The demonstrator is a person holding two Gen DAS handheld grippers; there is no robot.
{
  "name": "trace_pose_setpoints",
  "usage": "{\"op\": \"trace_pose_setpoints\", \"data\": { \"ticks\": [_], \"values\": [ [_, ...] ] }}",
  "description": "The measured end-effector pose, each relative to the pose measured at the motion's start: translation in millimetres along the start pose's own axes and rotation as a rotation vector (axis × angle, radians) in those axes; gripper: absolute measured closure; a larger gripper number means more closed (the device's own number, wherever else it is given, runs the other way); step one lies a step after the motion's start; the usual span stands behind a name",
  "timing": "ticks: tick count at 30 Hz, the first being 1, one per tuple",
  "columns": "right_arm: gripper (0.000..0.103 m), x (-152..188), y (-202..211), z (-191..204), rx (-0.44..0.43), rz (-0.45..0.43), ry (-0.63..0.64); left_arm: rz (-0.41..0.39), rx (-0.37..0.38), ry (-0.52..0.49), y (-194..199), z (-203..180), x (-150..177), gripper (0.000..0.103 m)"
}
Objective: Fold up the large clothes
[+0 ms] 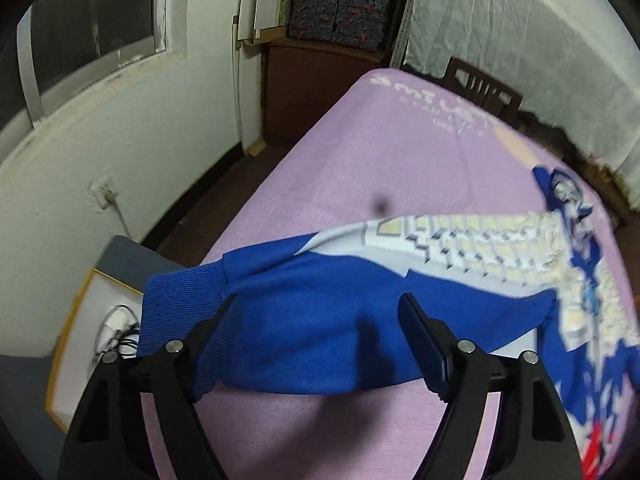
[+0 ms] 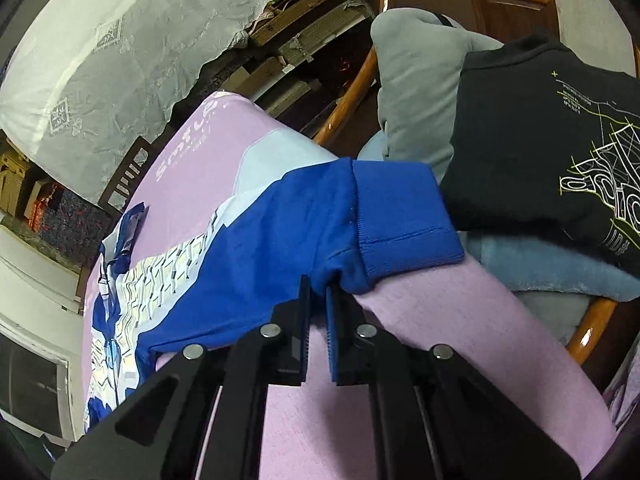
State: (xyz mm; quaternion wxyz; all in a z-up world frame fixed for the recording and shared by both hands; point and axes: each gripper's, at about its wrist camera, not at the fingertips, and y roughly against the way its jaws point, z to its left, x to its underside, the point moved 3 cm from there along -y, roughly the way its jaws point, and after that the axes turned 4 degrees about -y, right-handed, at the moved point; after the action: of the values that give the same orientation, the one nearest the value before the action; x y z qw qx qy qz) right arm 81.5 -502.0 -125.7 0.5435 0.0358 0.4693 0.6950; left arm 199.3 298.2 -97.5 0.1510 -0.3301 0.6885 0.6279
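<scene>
Pinching blue sweatshirt (image 2: 280, 232) hem, right gripper (image 2: 318, 296).

The blue sweatshirt (image 1: 304, 340) is soft matt knit cloth, with a coarser ribbed cuff (image 2: 404, 216) at its end and a smooth, flat print across its middle. Under it the pink cover (image 1: 360, 140) over the worktop is a fuzzy, matt fabric, and beside the cuff lie a matt black printed garment (image 2: 540, 152) and a plush light-blue cloth (image 2: 552, 268) on a glossy varnished wooden chair (image 2: 592, 328). Each hand-held gripper (image 2: 318, 292) is matt black plastic with shiny metal pins, its blue pads finely ridged.
</scene>
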Motion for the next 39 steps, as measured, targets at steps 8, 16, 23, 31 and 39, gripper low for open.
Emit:
{"op": "trace_pose_setpoints", "data": {
  "ticks": [8,16,23,31,39],
  "values": [
    [0.094,0,-1,-2,-0.026,0.003,-0.013,-0.011,-0.035,-0.003,3,8,1,0.033],
    [0.084,-6,-1,-5,-0.069,0.016,-0.059,-0.088,-0.006,-0.120,26,-57,-7,0.015],
    [0.096,-8,0,5,-0.015,-0.030,-0.041,-0.020,0.193,-0.287,14,-174,3,0.015],
    [0.096,-11,22,42,-0.006,-0.116,0.054,0.015,0.267,-0.487,-7,-295,26,0.008],
    [0.096,-5,31,115,-0.025,-0.170,0.212,0.051,0.242,-0.558,-36,-324,44,0.008]
  ]
}}
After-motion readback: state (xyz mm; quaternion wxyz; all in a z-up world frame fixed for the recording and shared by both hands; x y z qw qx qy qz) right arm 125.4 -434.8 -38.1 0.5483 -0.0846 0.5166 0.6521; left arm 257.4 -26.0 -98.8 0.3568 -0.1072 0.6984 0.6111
